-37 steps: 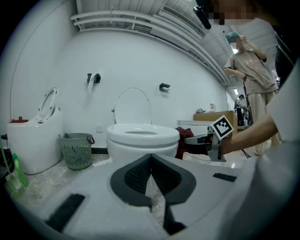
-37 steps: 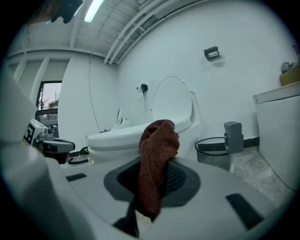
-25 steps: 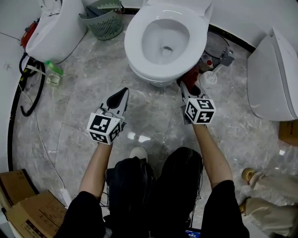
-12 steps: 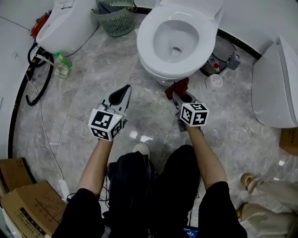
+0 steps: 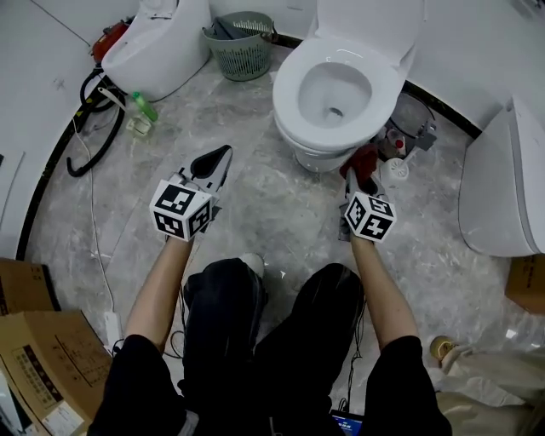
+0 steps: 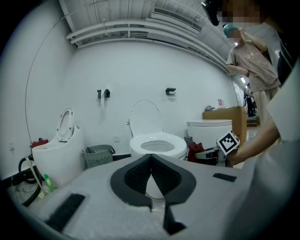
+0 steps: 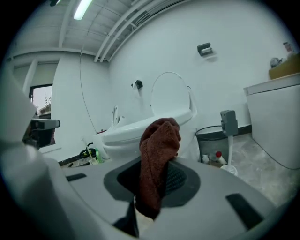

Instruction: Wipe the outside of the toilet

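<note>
Well ahead-left of left gripper (image 5: 220, 157): spare white toilet (image 5: 157, 43), green slatted basket (image 5: 241, 36) beside it. Left of same gripper: green bottle (image 5: 143, 106), black hose (image 5: 89, 140). Just right of right gripper (image 5: 350, 176): white brush holder (image 5: 393, 169); dark wire bin (image 5: 410, 115) ahead-right. Behind-left of left gripper: cardboard boxes (image 5: 38, 341).

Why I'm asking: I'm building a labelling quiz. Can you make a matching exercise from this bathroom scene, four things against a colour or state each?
Things:
1. left hand-held gripper
2. right hand-held gripper
3. toilet lid
4. basket

States:
A. shut on the dark red cloth
B. raised upright
C. shut, nothing between the jaws
D. grey-green, standing on the floor

Pairs: 1-C, 2-A, 3-B, 4-D
</note>
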